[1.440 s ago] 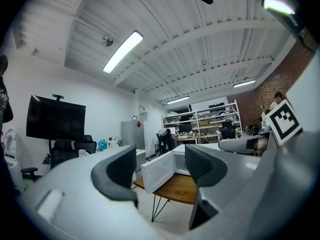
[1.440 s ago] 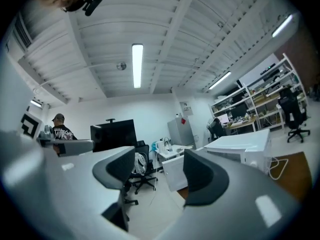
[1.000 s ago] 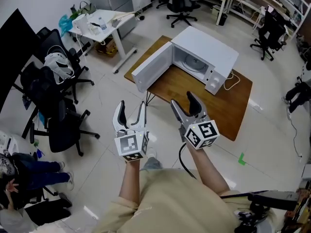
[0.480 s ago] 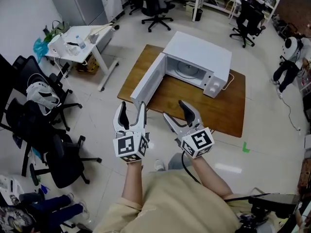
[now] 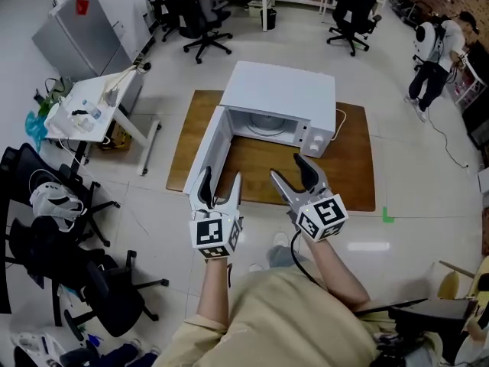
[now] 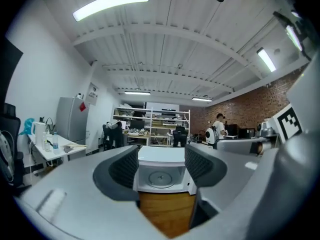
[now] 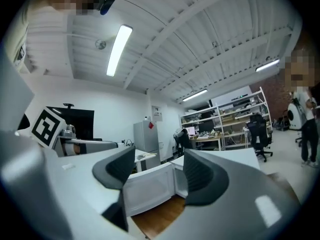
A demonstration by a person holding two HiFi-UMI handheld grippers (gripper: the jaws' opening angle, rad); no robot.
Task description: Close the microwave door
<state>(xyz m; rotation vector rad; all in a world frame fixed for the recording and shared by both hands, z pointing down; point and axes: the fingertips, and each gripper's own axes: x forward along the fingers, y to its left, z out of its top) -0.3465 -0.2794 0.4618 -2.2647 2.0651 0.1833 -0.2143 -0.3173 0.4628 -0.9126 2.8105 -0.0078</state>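
A white microwave (image 5: 279, 98) stands on a low wooden table (image 5: 351, 167). Its door (image 5: 203, 155) hangs wide open to the left, with the cavity and turntable showing. My left gripper (image 5: 220, 182) is open and empty, just short of the door's outer edge. My right gripper (image 5: 290, 170) is open and empty too, over the table's near edge. In the left gripper view the microwave (image 6: 161, 174) shows straight ahead, at a distance, between the spread jaws of the left gripper (image 6: 161, 165). In the right gripper view the open door (image 7: 150, 189) shows between the jaws of the right gripper (image 7: 160, 176).
A white desk (image 5: 84, 113) and a grey cabinet (image 5: 76, 29) stand at the left. Black office chairs (image 5: 69, 228) crowd the near left, and more chairs (image 5: 195, 10) sit at the back. A person (image 5: 432, 60) stands at the far right. A cable (image 5: 348, 125) runs off the microwave's right side.
The microwave and table have come closer and squarer in view. Both grippers have moved forward and up toward the table's near edge, jaws unchanged.
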